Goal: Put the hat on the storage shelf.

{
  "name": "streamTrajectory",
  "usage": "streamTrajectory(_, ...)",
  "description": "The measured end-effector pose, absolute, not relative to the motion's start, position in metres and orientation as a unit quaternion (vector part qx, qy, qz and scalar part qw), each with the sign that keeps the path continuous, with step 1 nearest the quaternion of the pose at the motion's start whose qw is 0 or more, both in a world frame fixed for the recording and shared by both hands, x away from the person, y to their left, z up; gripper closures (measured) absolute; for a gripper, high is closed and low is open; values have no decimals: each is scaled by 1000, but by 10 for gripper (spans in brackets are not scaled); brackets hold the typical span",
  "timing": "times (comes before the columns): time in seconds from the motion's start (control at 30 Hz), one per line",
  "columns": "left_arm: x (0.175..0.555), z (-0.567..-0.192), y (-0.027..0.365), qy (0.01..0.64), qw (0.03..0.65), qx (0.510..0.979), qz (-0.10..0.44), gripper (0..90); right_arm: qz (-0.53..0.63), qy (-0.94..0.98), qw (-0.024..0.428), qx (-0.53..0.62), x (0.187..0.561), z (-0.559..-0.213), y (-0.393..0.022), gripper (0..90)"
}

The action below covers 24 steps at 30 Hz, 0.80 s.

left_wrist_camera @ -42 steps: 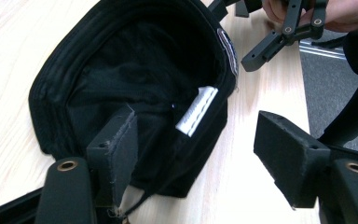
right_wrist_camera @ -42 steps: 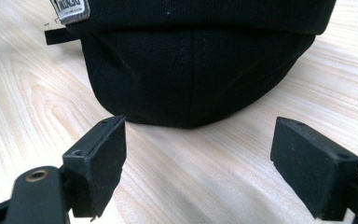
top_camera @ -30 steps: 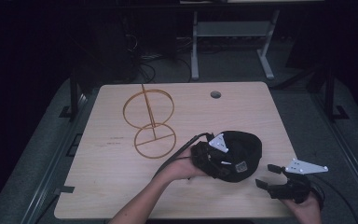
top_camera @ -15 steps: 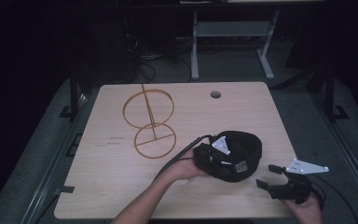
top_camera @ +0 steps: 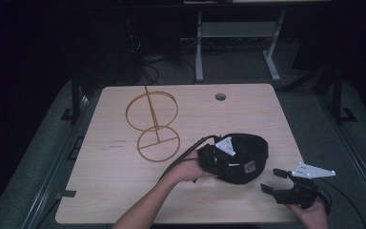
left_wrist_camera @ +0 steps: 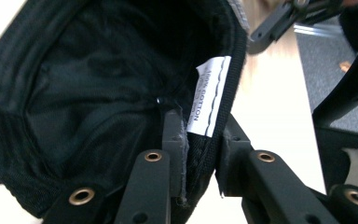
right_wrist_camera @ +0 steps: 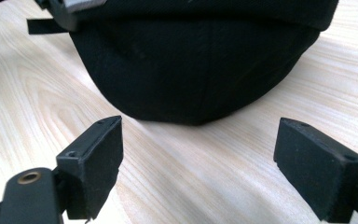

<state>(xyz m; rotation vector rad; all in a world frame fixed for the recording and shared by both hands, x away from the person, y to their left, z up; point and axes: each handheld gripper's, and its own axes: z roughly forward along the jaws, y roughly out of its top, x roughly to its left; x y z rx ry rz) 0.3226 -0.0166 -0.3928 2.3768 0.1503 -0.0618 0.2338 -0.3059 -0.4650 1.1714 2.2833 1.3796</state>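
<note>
Both forearms are bare, no sleeves. Each gripper is black: the left gripper [left_wrist_camera: 200, 154] shows brass-ringed rivets and a trailing cable; the right gripper [top_camera: 272, 180] carries a grey three-cornered plate.

We see the cap [top_camera: 242, 157] lying on the bench [top_camera: 100, 191], the wire stand [top_camera: 153, 125] at its ten o'clock, the right tongs [top_camera: 269, 180] at its four o'clock.

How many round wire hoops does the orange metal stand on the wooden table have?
2. One hoop lies flat on the light wooden table as the base of the orange wire stand; the other hoop stands upright behind it, on the stem. None seems hidden.
</note>
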Motion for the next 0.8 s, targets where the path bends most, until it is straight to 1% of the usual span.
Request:
streamTrajectory(0.07,325,-381,-13,66,392,917,-25,787,477,776,117,396,234,-463,-305,152)
streamTrajectory(0.2,329,-368,-10,76,407,910,-22,791,476,779,124,389,233,-459,-300,151)
streamTrajectory(0.3,334,-355,-5,91,440,893,-33,798,480,778,134,384,232,-452,-293,146)
streamTrajectory(0.6,341,-332,5,112,466,877,-37,799,510,765,138,367,229,-434,-283,142)
streamTrajectory(0.8,343,-318,11,123,486,864,-43,799,523,763,139,353,234,-423,-274,142)
